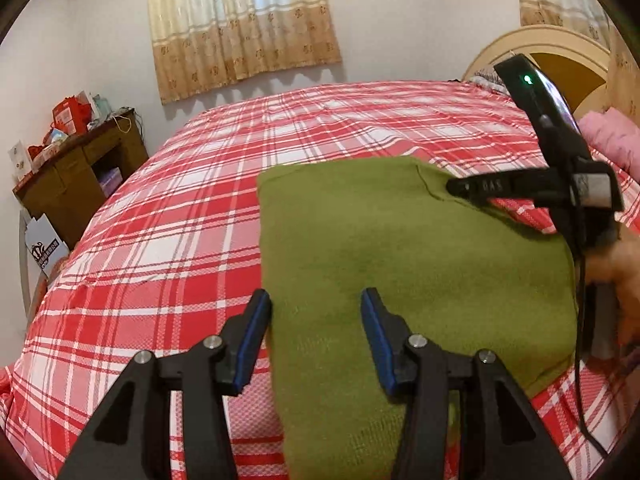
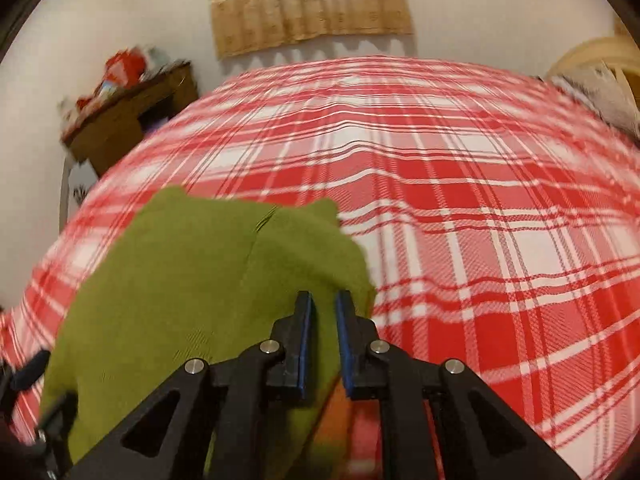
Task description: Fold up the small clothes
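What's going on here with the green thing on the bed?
A person is folding a small green garment on a bed with a red-and-white plaid sheet, using a handheld gripper in each hand. The left gripper is open, its jaws straddling the garment's left edge without pinching it. The right gripper has its jaws nearly together over the garment's right edge, with green cloth between them; whether they actually pinch it is unclear. The garment already looks folded into a rough rectangle.
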`<action>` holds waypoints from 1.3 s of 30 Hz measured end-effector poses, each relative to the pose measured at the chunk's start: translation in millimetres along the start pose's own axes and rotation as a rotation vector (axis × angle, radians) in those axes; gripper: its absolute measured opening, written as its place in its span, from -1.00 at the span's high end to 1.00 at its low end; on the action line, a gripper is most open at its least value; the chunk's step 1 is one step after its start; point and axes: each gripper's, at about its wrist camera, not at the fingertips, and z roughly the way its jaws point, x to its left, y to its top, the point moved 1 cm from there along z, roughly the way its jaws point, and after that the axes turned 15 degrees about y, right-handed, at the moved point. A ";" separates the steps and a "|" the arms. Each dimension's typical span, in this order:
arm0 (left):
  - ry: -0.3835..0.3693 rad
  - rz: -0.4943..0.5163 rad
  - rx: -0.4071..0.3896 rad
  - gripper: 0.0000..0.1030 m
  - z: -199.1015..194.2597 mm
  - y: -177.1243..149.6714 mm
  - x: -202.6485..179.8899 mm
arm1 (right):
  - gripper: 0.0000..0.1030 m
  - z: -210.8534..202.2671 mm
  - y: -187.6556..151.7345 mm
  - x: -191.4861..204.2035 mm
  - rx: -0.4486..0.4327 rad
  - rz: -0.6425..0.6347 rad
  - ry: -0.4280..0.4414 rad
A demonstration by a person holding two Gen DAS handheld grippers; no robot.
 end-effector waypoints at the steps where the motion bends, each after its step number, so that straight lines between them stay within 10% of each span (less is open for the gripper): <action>1: 0.003 0.002 -0.002 0.00 0.2 0.1 -0.3 | 0.78 0.5 1.7 -1.0 0.001 0.003 0.000; 6: 0.002 0.005 0.009 -0.03 1.2 0.2 0.6 | 0.78 -27.7 0.1 12.9 -0.015 -0.020 -0.072; 19: 0.038 0.031 -0.003 -0.03 -1.3 0.2 -8.0 | 0.69 -95.3 -84.9 55.4 -0.012 0.009 0.153; 28: 0.062 0.055 0.003 -0.03 -1.7 0.6 -11.2 | -0.06 -83.0 -104.5 22.3 -0.059 0.177 0.182; 36: 0.028 0.049 0.053 -0.04 -26.1 -18.4 2.8 | -0.19 -105.5 -114.0 41.4 -0.086 0.165 0.095; 39: -0.015 0.010 0.050 -0.33 -40.5 -36.1 21.2 | -0.19 -132.1 -135.8 56.5 -0.104 0.158 0.109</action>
